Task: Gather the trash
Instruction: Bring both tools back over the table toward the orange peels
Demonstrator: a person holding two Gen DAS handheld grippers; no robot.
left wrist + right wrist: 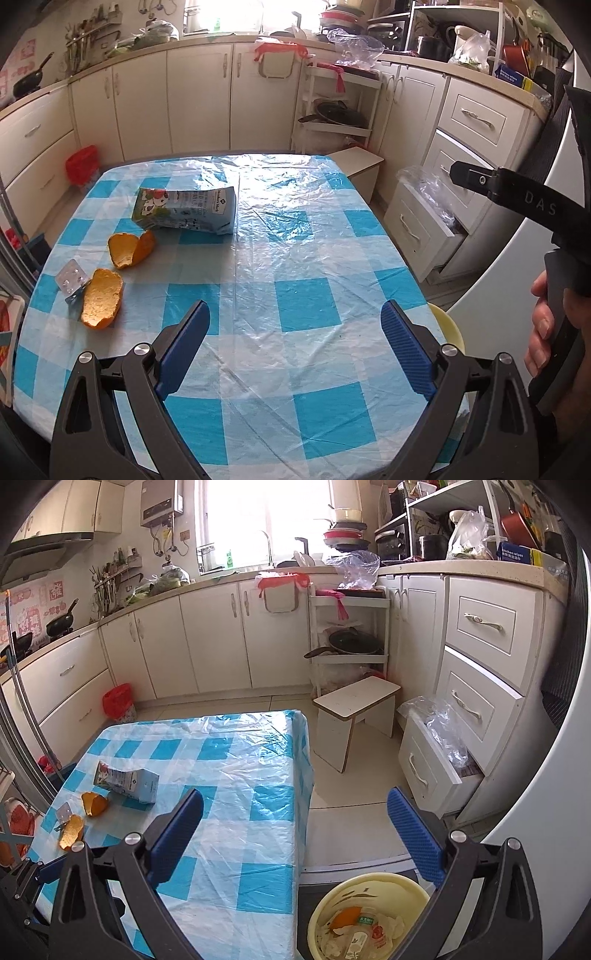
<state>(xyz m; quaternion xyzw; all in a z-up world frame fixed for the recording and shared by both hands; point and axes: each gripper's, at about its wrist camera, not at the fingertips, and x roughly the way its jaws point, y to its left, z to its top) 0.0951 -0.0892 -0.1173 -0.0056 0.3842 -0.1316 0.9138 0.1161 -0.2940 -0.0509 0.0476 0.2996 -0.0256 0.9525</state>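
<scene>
A flattened milk carton (186, 211) lies on the blue-checked table (303, 295) at the left. Two orange peels (131, 249) (101, 303) and a silver blister pack (72, 281) lie in front of it. My left gripper (295, 343) is open and empty above the table's near middle. My right gripper (295, 834) is open and empty, above the table's right edge. Below it stands a yellow bin (369, 915) holding trash. The carton (127, 784), the peels (94, 804) and the blister pack (64, 811) also show at the left of the right wrist view.
A white stool (354, 716) stands past the table's far right corner. An open drawer with a plastic bag (439, 753) juts out at the right. A red bin (118, 703) sits by the far cabinets. The right hand and its gripper handle (554, 288) show at the right.
</scene>
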